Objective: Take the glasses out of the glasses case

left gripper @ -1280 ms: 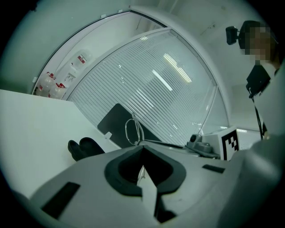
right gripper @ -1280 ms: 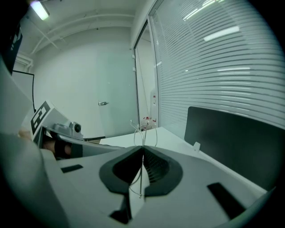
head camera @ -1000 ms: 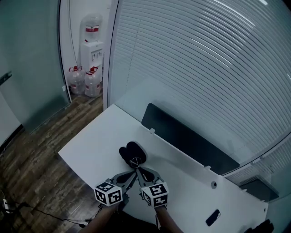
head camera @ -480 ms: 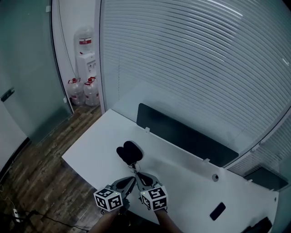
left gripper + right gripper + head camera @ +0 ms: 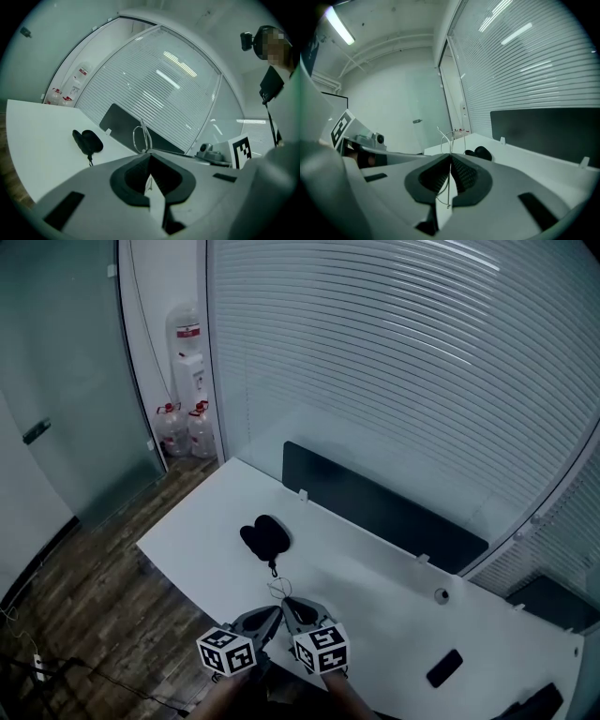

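Both pinched the glasses (image 5: 140,137) tight, left gripper (image 5: 274,612) and right gripper (image 5: 287,607) side by side just above the desk's (image 5: 375,592) near edge, while the case (image 5: 265,536) lay straight ahead, well apart, toward the left end.

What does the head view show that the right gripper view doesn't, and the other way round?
Only the head view: a small flat black device on the white table. Only the right gripper view: the ceiling strip light, and the right gripper shut on the thin wire-framed glasses. Both: the glasses and the open black glasses case.
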`<state>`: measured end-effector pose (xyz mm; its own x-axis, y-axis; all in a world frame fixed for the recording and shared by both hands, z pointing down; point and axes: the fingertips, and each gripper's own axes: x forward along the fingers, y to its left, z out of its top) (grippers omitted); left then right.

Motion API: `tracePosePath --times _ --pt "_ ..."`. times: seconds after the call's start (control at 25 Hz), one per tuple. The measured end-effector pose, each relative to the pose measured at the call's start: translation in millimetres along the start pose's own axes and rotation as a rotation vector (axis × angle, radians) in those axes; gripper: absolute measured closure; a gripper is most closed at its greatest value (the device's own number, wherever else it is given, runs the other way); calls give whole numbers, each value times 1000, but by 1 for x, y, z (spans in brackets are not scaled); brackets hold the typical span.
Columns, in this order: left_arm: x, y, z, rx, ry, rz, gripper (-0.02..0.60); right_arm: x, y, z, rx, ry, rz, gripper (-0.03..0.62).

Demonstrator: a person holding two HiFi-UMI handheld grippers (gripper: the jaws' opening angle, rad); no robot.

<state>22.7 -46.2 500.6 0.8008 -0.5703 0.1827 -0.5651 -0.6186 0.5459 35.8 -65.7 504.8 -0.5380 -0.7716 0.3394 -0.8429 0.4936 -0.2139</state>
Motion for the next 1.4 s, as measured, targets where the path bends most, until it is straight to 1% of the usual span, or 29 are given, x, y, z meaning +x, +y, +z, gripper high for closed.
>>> tracePosePath --times 0.36,0.52,0.76,0.92,1.04,1.16,1.32,1.4 --pt "-16 -40 -26 17 -34 42 581 -44 12 -15 -11 -14 57 574" --pt "-26 -54 -43 6 -55 64 581 -63 20 -29 -21 -10 74 574" --pt "-39 -78 -70 -11 -59 87 581 -93 29 -50 -7 14 105 574" --pt "-50 -97 -85 -31 -81 105 581 -115 38 -61 -12 26 126 574" --pt "-56 -108 -98 -52 -69 109 581 -129 44 -71 -1 43 136 574" --pt "-63 -114 -108 -52 -49 115 581 -137 49 -81 32 48 149 574" --pt "-67 -112 -114 -56 -49 120 581 -137 53 -88 21 60 165 574" --pt "-65 -110 -117 -56 -42 117 581 -135 51 -90 21 62 158 574"
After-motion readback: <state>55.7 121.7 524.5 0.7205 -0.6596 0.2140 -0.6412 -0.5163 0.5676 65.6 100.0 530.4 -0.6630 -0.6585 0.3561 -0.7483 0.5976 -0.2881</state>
